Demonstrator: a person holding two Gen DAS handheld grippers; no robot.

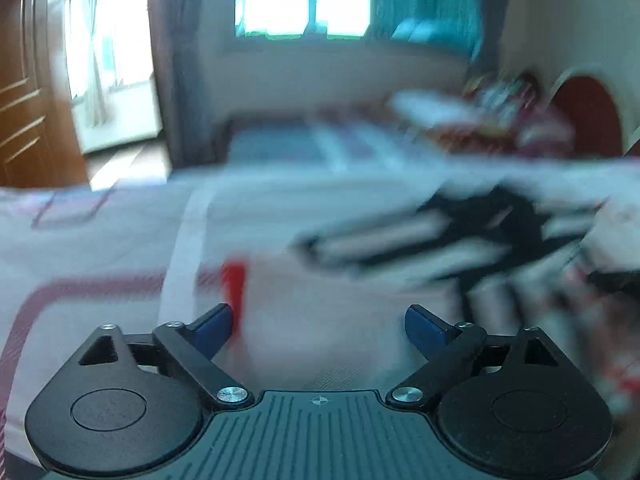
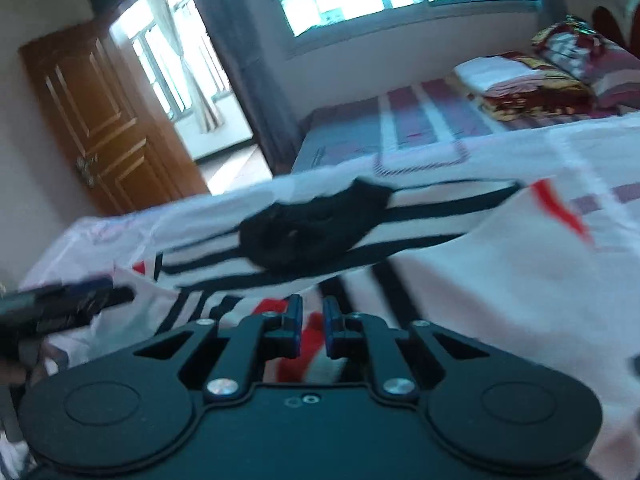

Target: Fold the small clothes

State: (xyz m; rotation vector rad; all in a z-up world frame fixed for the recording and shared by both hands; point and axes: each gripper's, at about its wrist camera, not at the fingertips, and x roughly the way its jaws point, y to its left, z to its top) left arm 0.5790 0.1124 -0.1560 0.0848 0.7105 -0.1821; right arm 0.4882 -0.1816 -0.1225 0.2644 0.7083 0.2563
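Ribbed left gripper [image 1: 319, 326] jaws gape empty over soft white black-striped garment [image 2: 400, 216]; right gripper [image 2: 312, 330] jaws nearly together, gripping nothing

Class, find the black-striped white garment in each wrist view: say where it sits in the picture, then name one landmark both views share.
Left wrist view: the striped garment is blurred, right of centre, beyond the open left claw.
Right wrist view: the striped garment stretches across the middle, just beyond the right claw.
Shared landmark: the wooden door, at the left in both.
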